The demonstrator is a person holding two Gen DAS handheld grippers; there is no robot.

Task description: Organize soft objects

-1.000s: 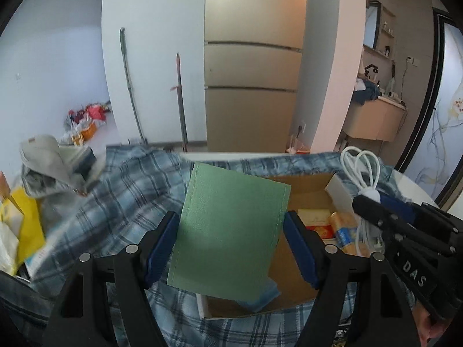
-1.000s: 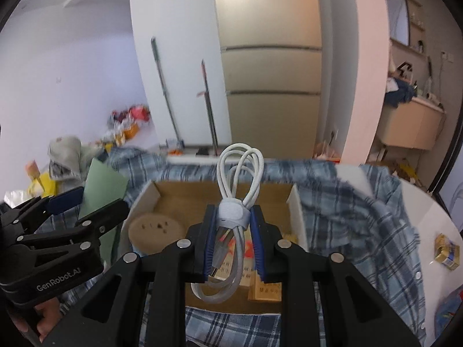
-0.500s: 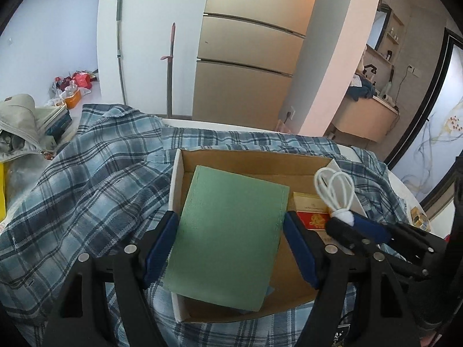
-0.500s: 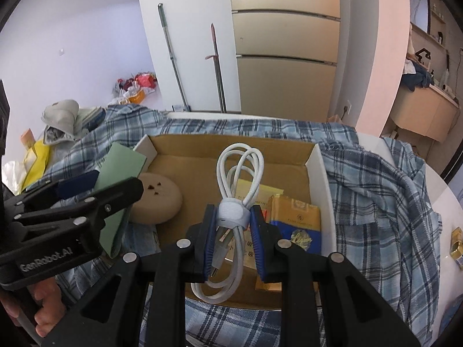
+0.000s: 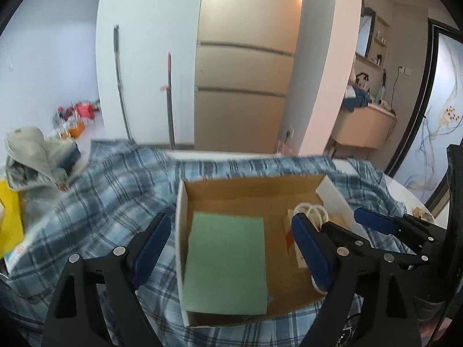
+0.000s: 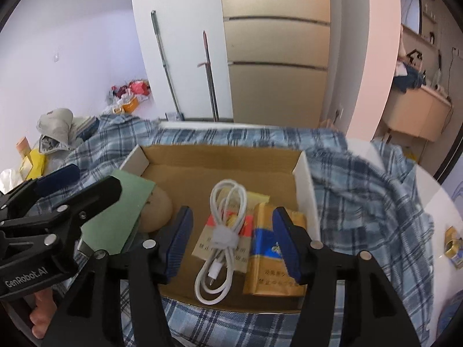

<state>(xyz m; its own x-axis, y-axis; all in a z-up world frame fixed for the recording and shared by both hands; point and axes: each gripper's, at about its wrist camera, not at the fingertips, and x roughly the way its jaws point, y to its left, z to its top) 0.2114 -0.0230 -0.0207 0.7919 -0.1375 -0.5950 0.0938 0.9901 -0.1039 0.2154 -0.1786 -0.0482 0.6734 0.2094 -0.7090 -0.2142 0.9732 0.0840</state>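
Note:
A cardboard box (image 5: 249, 186) (image 6: 220, 159) sits on a blue plaid shirt (image 5: 115, 190). A green cloth sheet (image 5: 227, 263) (image 6: 124, 214) lies in the box's left half. My left gripper (image 5: 231, 248) hangs over it with its jaws opening, and neither pad touches the sheet. A coiled white cable (image 6: 222, 237) rests on the packets in the box's right half. My right gripper (image 6: 233, 243) straddles it with opening jaws, the pads clear of the cable. In the left wrist view only part of the cable (image 5: 311, 211) shows behind the right gripper's finger.
A yellow and blue carton (image 6: 275, 260), a paper packet (image 6: 228, 240) and a round tan pad (image 6: 156, 211) lie in the box. Grey bundle (image 5: 31, 156) and yellow bag (image 5: 10, 225) sit left of the shirt. A small gold box (image 6: 454, 245) rests on the white table at right.
Both grippers have opened. The green sheet dropped from the left jaws into the box, and the white cable dropped from the right jaws onto the packets.

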